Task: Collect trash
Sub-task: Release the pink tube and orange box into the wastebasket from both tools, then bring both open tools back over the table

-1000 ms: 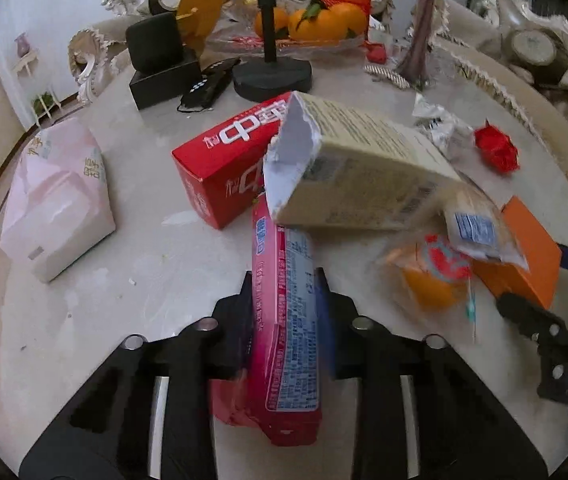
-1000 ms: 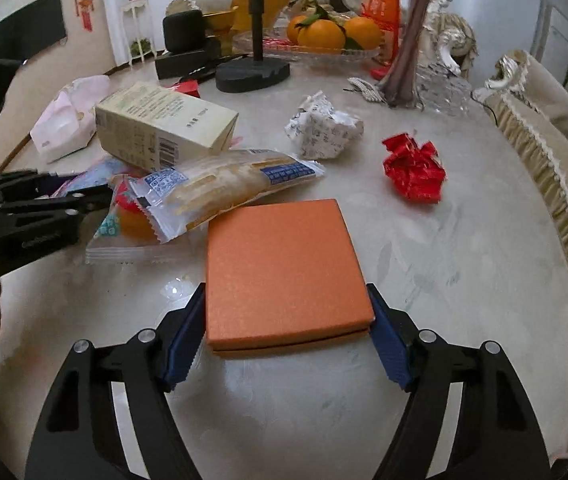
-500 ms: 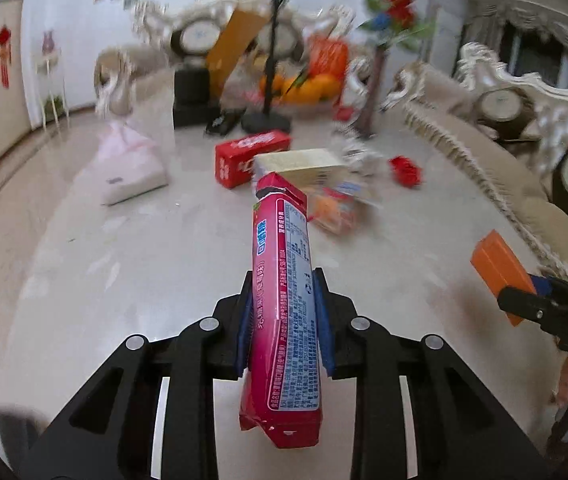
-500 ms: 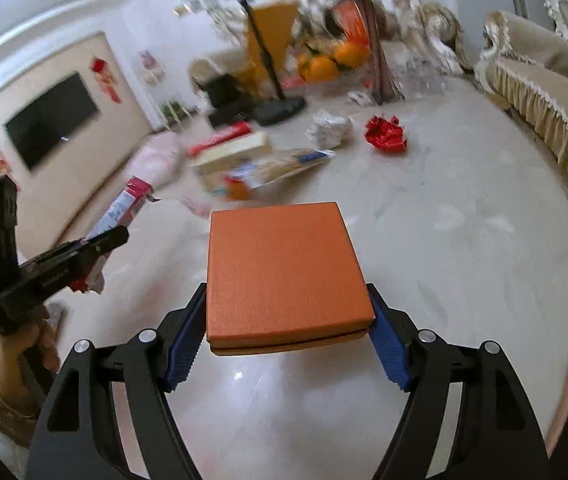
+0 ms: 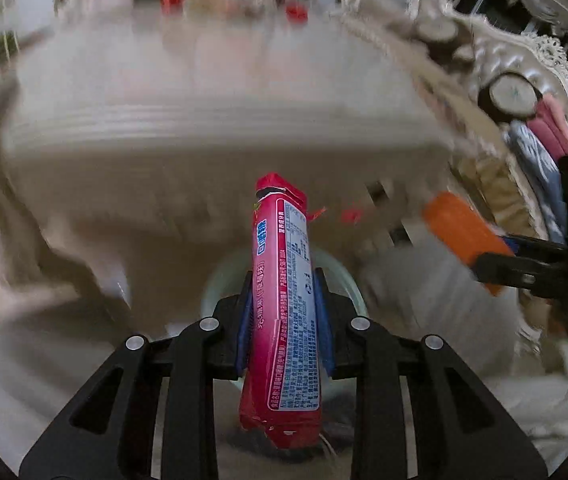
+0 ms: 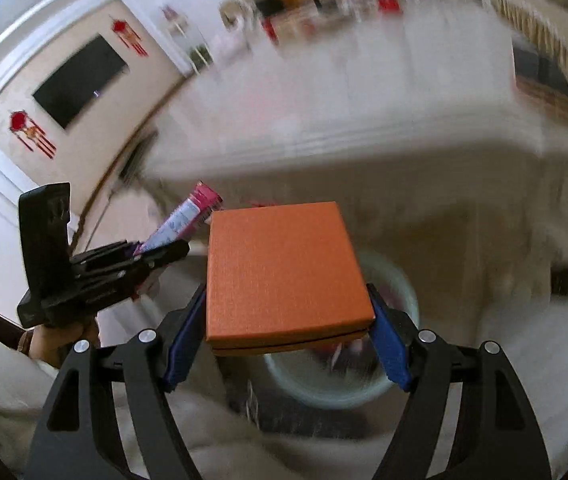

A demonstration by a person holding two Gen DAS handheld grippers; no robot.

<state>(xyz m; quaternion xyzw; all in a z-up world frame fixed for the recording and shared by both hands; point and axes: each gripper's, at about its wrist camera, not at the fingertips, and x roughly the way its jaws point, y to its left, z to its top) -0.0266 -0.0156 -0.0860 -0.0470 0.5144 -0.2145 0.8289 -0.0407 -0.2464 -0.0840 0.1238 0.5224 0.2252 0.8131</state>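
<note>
Trash bin (image 6: pixel 399 304) below pale table (image 6: pixel 363 136)

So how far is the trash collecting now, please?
In hand: the left tool grips the red wrapper, the right tool grips the orange box, both above the pale bin. Left: releasing them. The table is too blurred to count remaining trash.

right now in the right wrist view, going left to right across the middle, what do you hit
left gripper shut on the pink wrapper → orange box clamped in the right gripper → rim of the pale round bin showing past the box's right edge
</note>
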